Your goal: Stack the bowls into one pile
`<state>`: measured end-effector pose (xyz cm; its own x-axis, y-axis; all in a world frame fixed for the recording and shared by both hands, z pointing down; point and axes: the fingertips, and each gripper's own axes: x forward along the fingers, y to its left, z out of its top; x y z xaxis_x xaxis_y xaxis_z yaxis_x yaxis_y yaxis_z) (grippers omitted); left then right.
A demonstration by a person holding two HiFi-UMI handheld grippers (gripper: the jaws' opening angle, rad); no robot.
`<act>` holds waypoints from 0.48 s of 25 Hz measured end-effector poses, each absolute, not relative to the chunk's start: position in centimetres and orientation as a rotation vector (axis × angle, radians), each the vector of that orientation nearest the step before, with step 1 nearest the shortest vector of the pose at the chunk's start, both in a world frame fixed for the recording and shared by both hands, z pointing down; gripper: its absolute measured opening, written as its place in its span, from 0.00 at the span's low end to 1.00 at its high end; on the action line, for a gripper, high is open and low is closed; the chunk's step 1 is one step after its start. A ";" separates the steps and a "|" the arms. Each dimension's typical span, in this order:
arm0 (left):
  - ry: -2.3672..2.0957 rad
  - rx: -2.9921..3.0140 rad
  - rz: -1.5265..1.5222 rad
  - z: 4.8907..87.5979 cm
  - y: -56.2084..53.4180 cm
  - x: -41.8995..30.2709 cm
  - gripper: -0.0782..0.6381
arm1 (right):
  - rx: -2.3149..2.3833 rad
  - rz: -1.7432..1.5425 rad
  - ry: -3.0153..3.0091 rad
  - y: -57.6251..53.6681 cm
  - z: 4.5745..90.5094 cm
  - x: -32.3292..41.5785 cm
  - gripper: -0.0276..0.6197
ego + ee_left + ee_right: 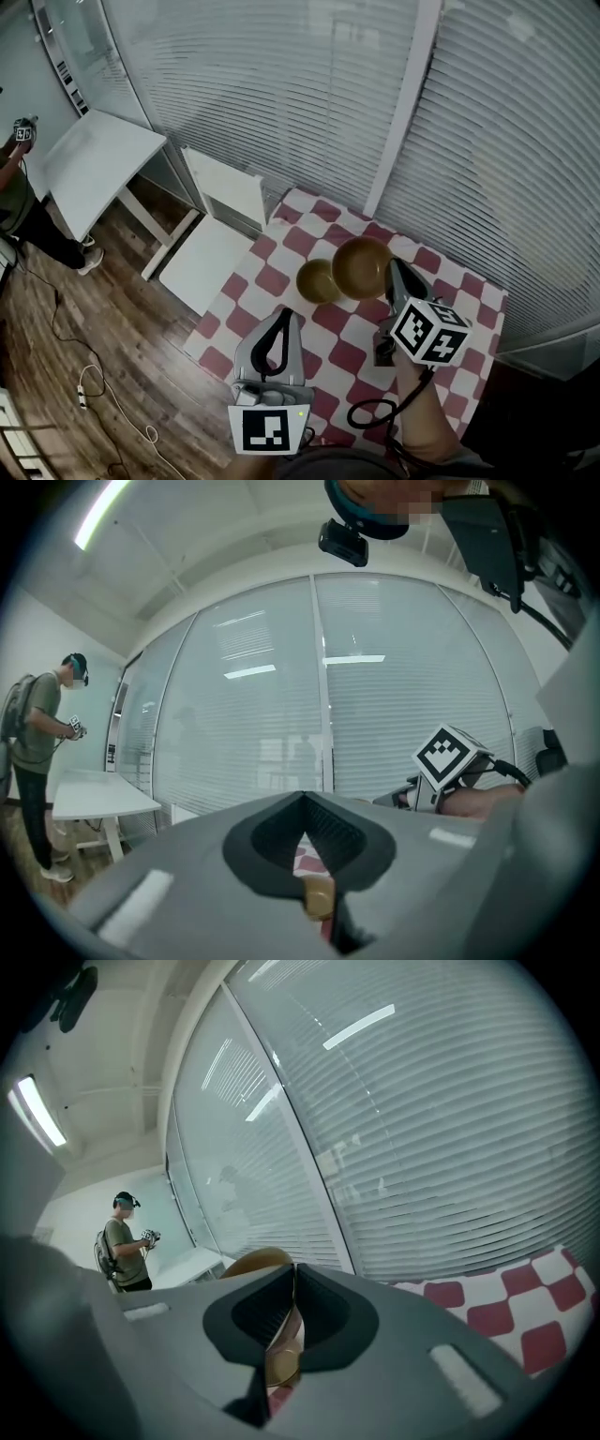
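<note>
Big bowl (361, 264), stiff, light, probably slick, sits mid-table (291, 234) by the small bowl (319, 279), its thin rim pinched by the right gripper (394, 270); left gripper (281, 319) closed, empty.

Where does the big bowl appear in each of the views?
Head view: big bowl near centre, right claw on its rim.
Left gripper view: not clearly in it.
Right gripper view: its rim shows just above the claw.
Shared landmark: the checked cloth.
</note>
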<state>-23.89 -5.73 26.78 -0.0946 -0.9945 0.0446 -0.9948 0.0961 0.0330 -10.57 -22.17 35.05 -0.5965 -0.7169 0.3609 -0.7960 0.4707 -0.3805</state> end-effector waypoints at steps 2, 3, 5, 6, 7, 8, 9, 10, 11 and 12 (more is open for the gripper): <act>-2.293 2.059 0.021 27.0 -5.5 -24.5 0.11 | 1.308 0.787 -2.563 -22.1 35.3 -11.4 0.10; -2.297 2.056 0.027 27.2 -5.5 -24.9 0.11 | 1.302 0.788 -2.563 -22.1 35.5 -11.8 0.10; -2.305 2.052 0.029 27.5 -5.6 -25.4 0.11 | 1.290 0.790 -2.564 -22.2 36.0 -12.5 0.10; -2.307 2.050 0.027 27.7 -5.6 -25.6 0.11 | 1.284 0.791 -2.563 -22.2 36.3 -12.8 0.10; -2.308 2.048 0.025 27.8 -5.6 -25.7 0.11 | 1.278 0.792 -2.561 -22.1 36.5 -13.0 0.10; -2.307 2.045 0.025 27.8 -5.6 -25.8 0.11 | 1.274 0.794 -2.558 -22.1 36.6 -13.2 0.10; -2.306 2.042 0.028 27.9 -5.5 -25.9 0.11 | 1.270 0.796 -2.554 -22.0 36.7 -13.4 0.10; -2.304 2.036 0.032 28.1 -5.5 -26.1 0.11 | 1.266 0.797 -2.551 -22.0 36.9 -13.6 0.10; -2.302 2.027 0.034 28.3 -5.4 -26.3 0.11 | 1.263 0.799 -2.548 -22.0 37.2 -13.7 0.10; -2.301 2.019 0.037 28.6 -5.4 -26.5 0.11 | 1.261 0.800 -2.545 -22.0 37.5 -13.9 0.10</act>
<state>-26.54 -5.39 28.61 -0.1281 -0.9888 0.0761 -0.9908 0.1310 0.0346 -13.94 -22.01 37.53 -0.6202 -0.6789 0.3929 -0.7817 0.4928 -0.3823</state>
